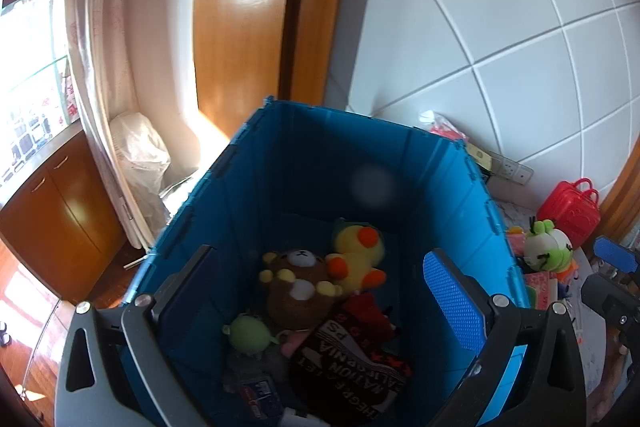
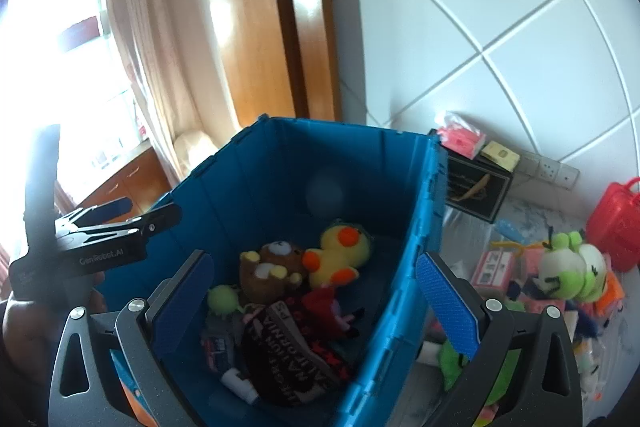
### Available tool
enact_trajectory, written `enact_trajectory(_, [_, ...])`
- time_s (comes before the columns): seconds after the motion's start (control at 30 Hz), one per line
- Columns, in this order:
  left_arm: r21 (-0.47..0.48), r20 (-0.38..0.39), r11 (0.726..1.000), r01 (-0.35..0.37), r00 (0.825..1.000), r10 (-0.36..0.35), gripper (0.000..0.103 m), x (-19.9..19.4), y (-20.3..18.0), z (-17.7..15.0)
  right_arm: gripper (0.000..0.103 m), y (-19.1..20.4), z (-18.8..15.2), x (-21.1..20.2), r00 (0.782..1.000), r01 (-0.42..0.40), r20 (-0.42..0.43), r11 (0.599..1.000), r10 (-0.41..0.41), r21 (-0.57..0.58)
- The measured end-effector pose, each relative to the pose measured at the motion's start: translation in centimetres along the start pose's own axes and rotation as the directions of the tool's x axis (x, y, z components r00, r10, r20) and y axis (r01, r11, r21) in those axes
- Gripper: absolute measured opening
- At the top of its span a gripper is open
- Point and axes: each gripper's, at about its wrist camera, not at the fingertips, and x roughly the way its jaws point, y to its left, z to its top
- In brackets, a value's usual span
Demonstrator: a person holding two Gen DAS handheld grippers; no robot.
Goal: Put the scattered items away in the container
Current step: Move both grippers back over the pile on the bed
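Observation:
A deep blue crate [image 1: 280, 163] stands in front of both grippers. Inside it lie a yellow duck plush [image 1: 356, 259], a brown bear plush [image 1: 298, 287], a small green plush [image 1: 248, 333], a red soft toy [image 2: 324, 303] and a black cloth with white lettering [image 1: 352, 371]. My left gripper [image 1: 320, 291] hangs open over the crate's near side, with nothing between its pads. My right gripper [image 2: 316, 301] is open too and straddles the crate's right wall. To the right of the crate a green frog plush [image 2: 568, 275] sits on a heap of pink boxes [image 2: 492, 267].
A red toy case [image 2: 616, 215] stands against the tiled wall at the far right. A black box [image 2: 476, 187] with pink packets on top sits behind the crate's right corner. Left of the crate are a curtain [image 1: 104, 75], a wooden door [image 1: 240, 27] and a low cabinet [image 1: 56, 211].

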Motion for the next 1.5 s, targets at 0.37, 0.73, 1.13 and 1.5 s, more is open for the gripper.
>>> enact_trajectory(0.37, [0.138,-0.034,0.982,0.130,0.991,-0.126,0.103,-0.3,-13.4,-1.1,0.103,-10.6,-4.7,-6.8,0.992,0.124,-0.005,0.983,-0.125,0.134])
enact_trajectory(0.73, [0.201,-0.090,0.955,0.218,0.975,-0.204,0.103,-0.3,-26.3,-4.2,0.103,-22.8,-9.0,-12.9,0.974,0.225,-0.037,0.947,-0.223,0.231])
enact_trajectory(1.13, [0.228,-0.256,0.949,0.219,0.954,-0.158,0.103,5.6,-35.0,-14.9,0.103,-35.3,-17.2,-15.2,0.945,0.318,-0.170,0.908,-0.280,0.272])
enact_trajectory(1.5, [0.284,-0.396,0.941,0.185,0.916,-0.061,0.103,12.9,-35.1,-23.9,0.103,-38.9,-25.0,-12.7,0.919,0.324,-0.323,0.899,-0.226,0.294])
